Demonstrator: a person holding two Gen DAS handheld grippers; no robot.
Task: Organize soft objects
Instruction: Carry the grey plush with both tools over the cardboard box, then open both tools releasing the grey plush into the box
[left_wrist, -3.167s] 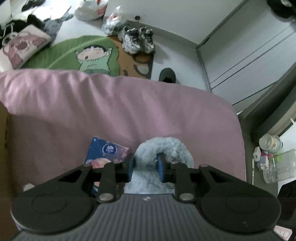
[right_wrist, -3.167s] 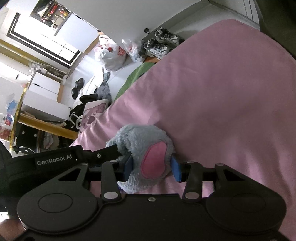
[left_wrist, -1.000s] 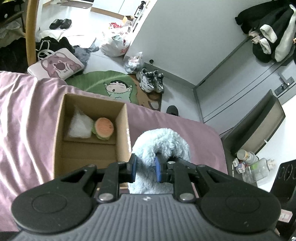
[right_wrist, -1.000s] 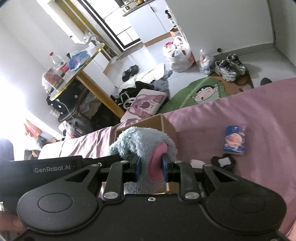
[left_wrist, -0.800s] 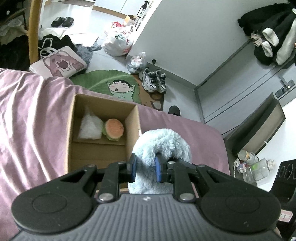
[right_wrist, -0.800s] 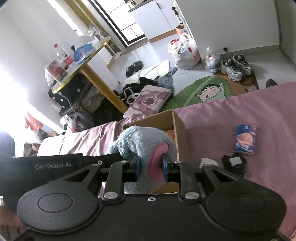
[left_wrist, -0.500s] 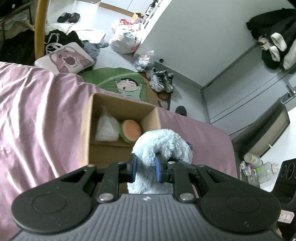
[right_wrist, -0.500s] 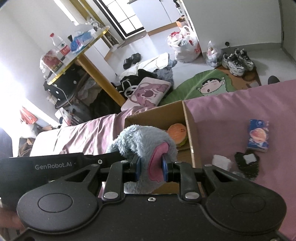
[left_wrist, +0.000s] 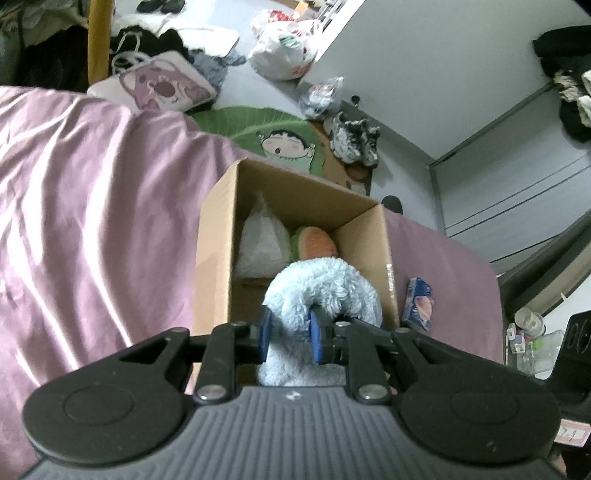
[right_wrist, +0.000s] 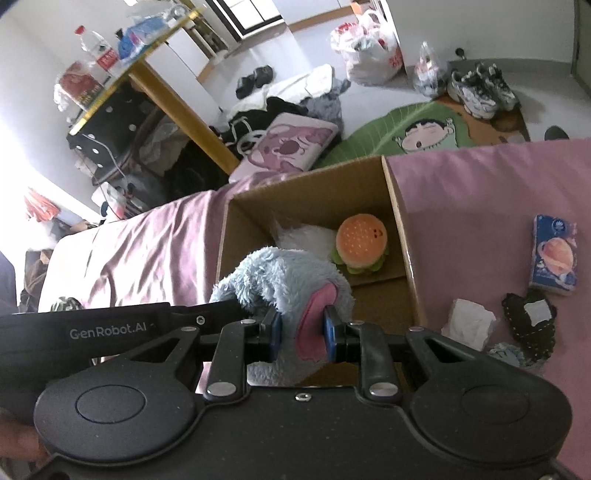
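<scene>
Both the left hand-held gripper (left_wrist: 289, 335) and right hand-held gripper (right_wrist: 302, 334) are clamped on the blue plush toy (right_wrist: 284, 280), held above the cardboard box (right_wrist: 400, 221); burger plush (right_wrist: 360, 249) inside at 1 o'clock.

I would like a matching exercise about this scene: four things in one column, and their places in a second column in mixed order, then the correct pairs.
1. blue plush toy
2. burger plush
3. tissue pack
4. sneakers

a. on the floor
b. inside the cardboard box
c. on the pink bedsheet, outside the box
d. held by the left gripper and right gripper

Pairs: 1-d, 2-b, 3-c, 4-a
</scene>
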